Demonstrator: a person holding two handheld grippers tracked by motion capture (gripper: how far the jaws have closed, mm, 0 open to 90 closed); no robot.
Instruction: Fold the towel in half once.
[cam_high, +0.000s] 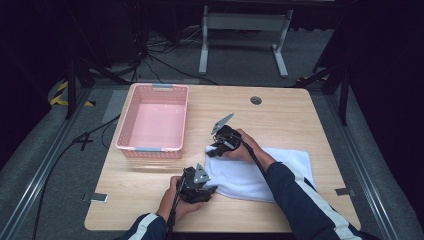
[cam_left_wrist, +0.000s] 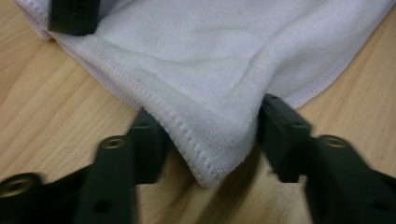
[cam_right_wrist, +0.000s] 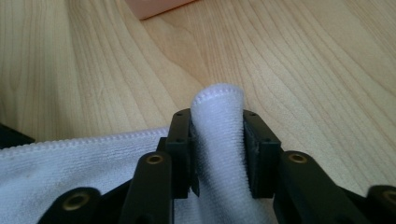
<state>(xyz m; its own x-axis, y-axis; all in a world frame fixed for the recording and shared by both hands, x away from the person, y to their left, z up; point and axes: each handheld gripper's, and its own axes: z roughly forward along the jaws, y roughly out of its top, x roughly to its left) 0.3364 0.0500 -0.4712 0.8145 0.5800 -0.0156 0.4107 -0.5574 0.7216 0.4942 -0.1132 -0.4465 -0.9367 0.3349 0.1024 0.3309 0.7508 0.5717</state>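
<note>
We are looking down on a wooden table (cam_high: 280, 112) where a white towel (cam_high: 260, 175) is lying flat, right of centre and toward the near edge. A pink basket (cam_high: 131, 131) is sitting well apart from it, at the far left of the table.

The person's left hand (cam_high: 172, 202) is holding the left gripper (cam_high: 207, 190) at the towel's near left corner. In the left gripper view, that corner is poking toward us between the two black jaws of the gripper (cam_left_wrist: 210, 140). The jaw on the right of that view is touching the cloth's folded edge, and the other is lying against the hem. The corner is bunching slightly between them, so this gripper is pinching the towel (cam_left_wrist: 210, 70) loosely.

The person's right hand (cam_high: 245, 147) is holding the right gripper (cam_high: 212, 150) at the towel's far left corner, just beyond the left one. In the right gripper view, a narrow fold of towel (cam_right_wrist: 219, 140) is standing upright between the jaws of that gripper (cam_right_wrist: 218, 154), with its rounded hem rising just above the pads. Both pads are pressing flat against the fold, so the grip is firm. The rest of the cloth is spreading toward the lower left of that view, resting on the table (cam_right_wrist: 303, 70).
</note>
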